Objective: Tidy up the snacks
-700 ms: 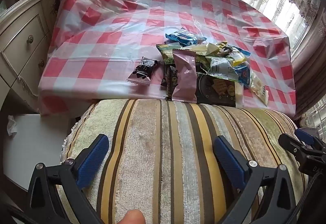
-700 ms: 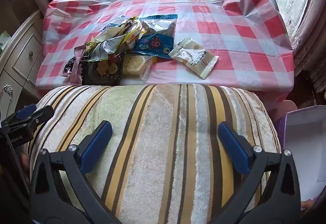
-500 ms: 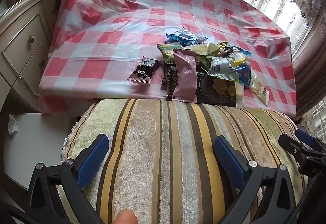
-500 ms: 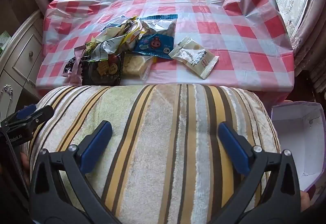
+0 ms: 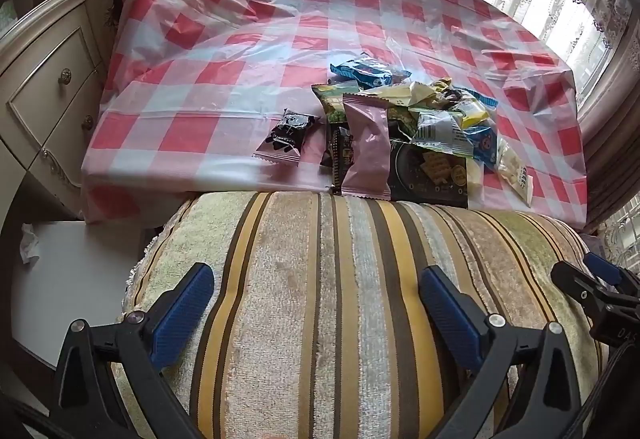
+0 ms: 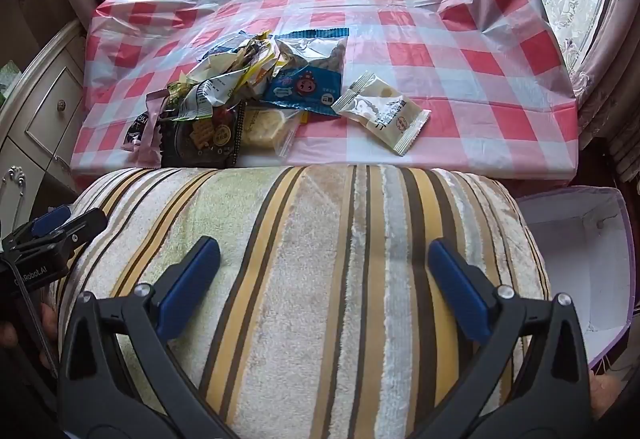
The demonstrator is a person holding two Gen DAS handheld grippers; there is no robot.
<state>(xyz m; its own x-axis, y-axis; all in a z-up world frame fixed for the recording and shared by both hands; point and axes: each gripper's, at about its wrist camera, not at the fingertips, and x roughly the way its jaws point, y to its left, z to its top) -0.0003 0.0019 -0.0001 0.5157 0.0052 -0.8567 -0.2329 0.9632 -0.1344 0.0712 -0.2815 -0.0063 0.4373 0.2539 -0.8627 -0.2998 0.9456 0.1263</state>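
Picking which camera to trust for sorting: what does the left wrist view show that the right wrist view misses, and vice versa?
Left only: the white surface with crumpled tissue, and the blue packet behind the pile. Right only: the open purple box. Both: the checked tablecloth, the black cracker packet, the striped cushion, each hand-held gripper open.

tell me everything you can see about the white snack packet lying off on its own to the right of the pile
The white snack packet is a flat, sealed plastic pouch with crimped ends, dark print and a small red mark. It lies flat and diagonal on the red checked tablecloth, near the front edge, just right of the snack pile, about touching its blue packet.
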